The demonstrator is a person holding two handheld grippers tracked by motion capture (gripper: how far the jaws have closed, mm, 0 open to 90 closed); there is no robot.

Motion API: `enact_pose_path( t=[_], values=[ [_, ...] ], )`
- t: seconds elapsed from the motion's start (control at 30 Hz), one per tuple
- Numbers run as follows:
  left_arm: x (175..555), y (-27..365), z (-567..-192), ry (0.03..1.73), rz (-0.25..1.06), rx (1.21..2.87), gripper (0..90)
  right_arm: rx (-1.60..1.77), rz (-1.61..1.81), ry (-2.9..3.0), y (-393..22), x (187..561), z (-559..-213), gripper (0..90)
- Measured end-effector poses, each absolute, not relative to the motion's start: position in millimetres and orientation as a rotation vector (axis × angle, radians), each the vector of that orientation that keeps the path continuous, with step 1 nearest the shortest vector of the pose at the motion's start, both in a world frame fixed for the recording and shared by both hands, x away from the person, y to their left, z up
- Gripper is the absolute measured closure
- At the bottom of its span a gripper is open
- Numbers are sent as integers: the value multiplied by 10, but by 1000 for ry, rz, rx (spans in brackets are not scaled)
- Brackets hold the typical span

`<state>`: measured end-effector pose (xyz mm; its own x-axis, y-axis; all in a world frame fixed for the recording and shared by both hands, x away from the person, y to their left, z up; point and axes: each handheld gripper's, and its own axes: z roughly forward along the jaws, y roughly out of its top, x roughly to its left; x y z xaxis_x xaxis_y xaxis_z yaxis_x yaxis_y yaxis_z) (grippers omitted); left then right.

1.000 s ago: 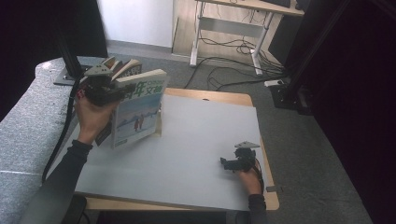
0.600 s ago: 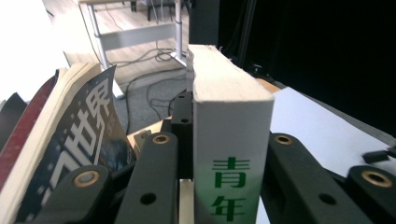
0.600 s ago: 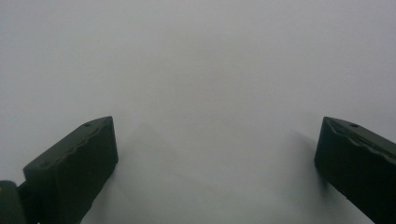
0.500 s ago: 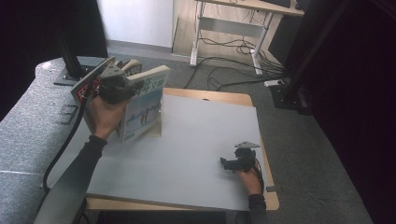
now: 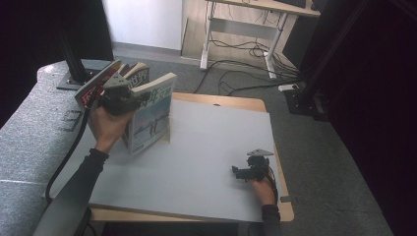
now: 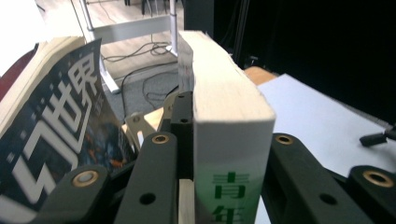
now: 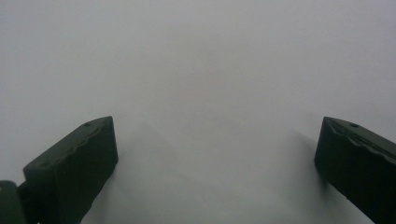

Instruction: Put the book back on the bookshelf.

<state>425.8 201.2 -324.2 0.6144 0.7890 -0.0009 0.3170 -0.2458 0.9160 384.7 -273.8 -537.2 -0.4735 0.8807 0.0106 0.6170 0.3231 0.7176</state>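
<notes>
A thick book with a pale blue cover and green characters on its white spine stands upright at the left edge of the grey mat. My left gripper is shut on it from above, one jaw on each side of the page block. Just behind it several other books lean together, one with a red cover and one with a dark cover and white characters. My right gripper rests on the mat near its right front corner, open, with bare mat between its jaws.
The mat lies on a wooden table. A grey padded surface runs along the left side, with a black stand on it. A desk frame and floor cables lie beyond the table.
My left hand has shifted slightly to the right with the book still in its grip. The right gripper has not moved.
</notes>
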Motion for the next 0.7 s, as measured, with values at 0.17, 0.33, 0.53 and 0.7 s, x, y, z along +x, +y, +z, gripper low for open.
enact_pose_path(
  t=[0.17,0.33,0.53,0.7],
  values=[
    [4184,2072,-3295,897,560,1873,729,1329,943,2212,-2737,3847,-5372,0],
    [4108,2150,-3325,888,515,1902,725,1330,943,2213,-2736,3845,-5372,0],
    [4052,2140,-3324,881,517,1958,711,1329,940,2215,-2738,3845,-5371,0],
    [4028,2097,-3349,874,527,1977,690,1327,940,2215,-2738,3845,-5371,0]
  ],
)
